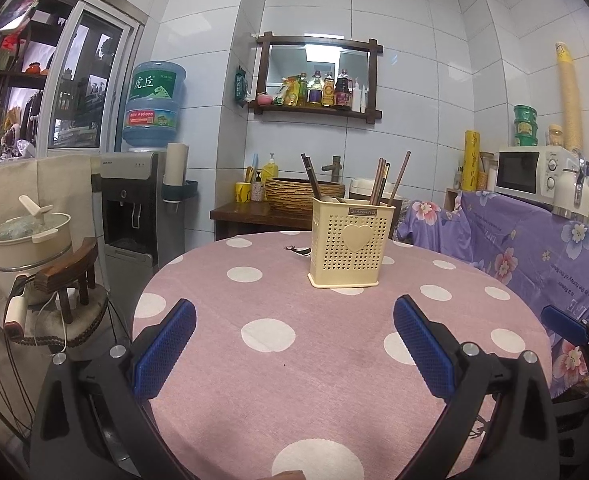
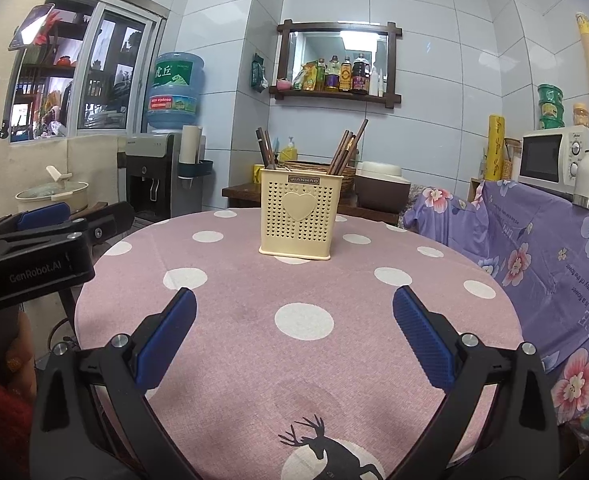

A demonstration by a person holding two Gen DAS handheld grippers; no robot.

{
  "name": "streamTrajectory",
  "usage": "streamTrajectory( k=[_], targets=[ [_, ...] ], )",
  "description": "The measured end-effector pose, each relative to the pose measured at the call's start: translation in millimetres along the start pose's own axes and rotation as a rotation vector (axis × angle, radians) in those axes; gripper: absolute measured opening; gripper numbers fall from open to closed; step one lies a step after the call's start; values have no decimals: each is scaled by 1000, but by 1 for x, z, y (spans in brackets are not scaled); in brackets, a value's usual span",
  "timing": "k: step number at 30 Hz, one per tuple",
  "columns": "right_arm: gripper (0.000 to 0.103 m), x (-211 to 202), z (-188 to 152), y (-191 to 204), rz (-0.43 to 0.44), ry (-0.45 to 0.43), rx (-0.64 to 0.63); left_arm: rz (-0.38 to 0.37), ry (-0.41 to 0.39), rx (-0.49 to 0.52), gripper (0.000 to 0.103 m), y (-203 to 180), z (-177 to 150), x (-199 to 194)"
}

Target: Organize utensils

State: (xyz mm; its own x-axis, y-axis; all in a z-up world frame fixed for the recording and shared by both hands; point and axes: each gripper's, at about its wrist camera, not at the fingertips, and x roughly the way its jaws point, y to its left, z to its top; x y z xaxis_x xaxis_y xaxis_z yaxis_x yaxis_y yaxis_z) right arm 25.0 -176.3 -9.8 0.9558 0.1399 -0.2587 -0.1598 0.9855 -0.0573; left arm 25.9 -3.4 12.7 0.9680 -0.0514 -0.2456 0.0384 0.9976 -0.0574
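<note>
A cream perforated utensil holder [image 1: 349, 240] with a heart on its front stands on the round pink polka-dot table [image 1: 278, 380]. Several brown chopsticks [image 1: 382, 178] stand upright in it. It also shows in the right wrist view [image 2: 296, 218], with chopsticks [image 2: 344, 152] inside. My left gripper [image 1: 294, 320] is open and empty, low over the near part of the table, well short of the holder. My right gripper [image 2: 294, 316] is open and empty, also short of the holder. The left gripper shows at the left edge of the right wrist view [image 2: 42, 232].
A purple floral cloth [image 1: 534, 248] covers a counter on the right, bearing a white microwave [image 1: 534, 172]. A water dispenser [image 1: 138, 208] stands at back left. A pot [image 1: 30, 236] and a small wooden chair [image 1: 70, 276] sit left of the table. A basket [image 1: 294, 192] sits behind.
</note>
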Motion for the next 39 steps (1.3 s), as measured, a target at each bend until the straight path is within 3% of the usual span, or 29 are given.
streamTrajectory(
  k=[39],
  targets=[
    [97,-1,-3,0,-2,2,-4,9,-14,12,98,-3,1,-3]
  ],
)
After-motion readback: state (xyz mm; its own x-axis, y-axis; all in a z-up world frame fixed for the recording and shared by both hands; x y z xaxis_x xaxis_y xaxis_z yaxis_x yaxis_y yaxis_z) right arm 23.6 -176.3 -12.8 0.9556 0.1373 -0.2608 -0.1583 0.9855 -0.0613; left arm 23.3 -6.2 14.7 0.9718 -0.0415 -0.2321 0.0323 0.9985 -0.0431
